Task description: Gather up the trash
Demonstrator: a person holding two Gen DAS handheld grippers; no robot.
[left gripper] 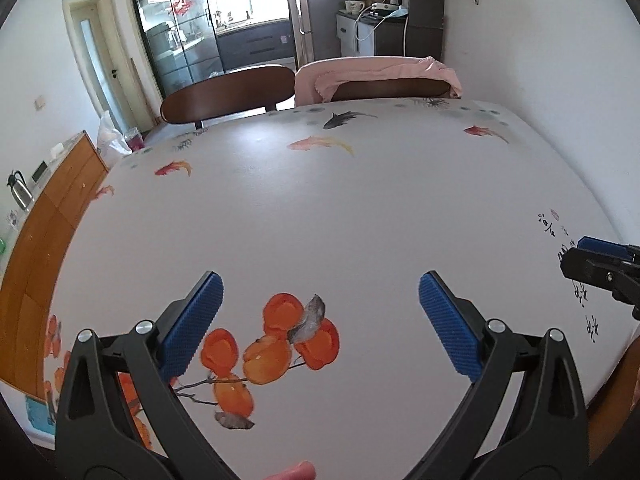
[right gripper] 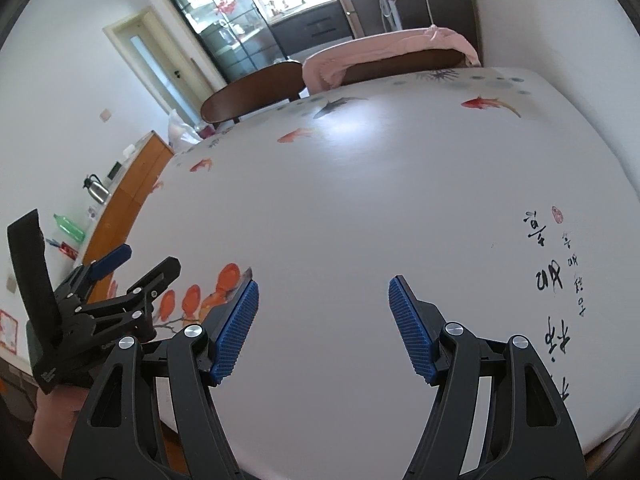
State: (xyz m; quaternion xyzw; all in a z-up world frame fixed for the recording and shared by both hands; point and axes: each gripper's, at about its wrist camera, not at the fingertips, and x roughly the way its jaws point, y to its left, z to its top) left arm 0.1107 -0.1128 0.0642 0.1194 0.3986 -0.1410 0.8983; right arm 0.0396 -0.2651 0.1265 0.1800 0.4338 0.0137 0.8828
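Note:
No trash shows on the table [left gripper: 320,208] in either view; its white cloth only carries printed fish, orange fruit and black calligraphy. My left gripper [left gripper: 320,292] is open and empty, hovering over the printed orange fruit [left gripper: 276,340] near the front edge. It also shows from the side in the right wrist view [right gripper: 136,260]. My right gripper [right gripper: 323,292] is open and empty over the bare cloth, left of the calligraphy [right gripper: 556,280]. Its fingertips [left gripper: 588,256] show at the right edge of the left wrist view.
Two dark wooden chairs stand at the far side, one [left gripper: 228,94] bare, one draped with a pink cloth [left gripper: 380,74]. A wooden sideboard [left gripper: 48,216] with a thermos [left gripper: 18,192] runs along the left. A white wall is on the right.

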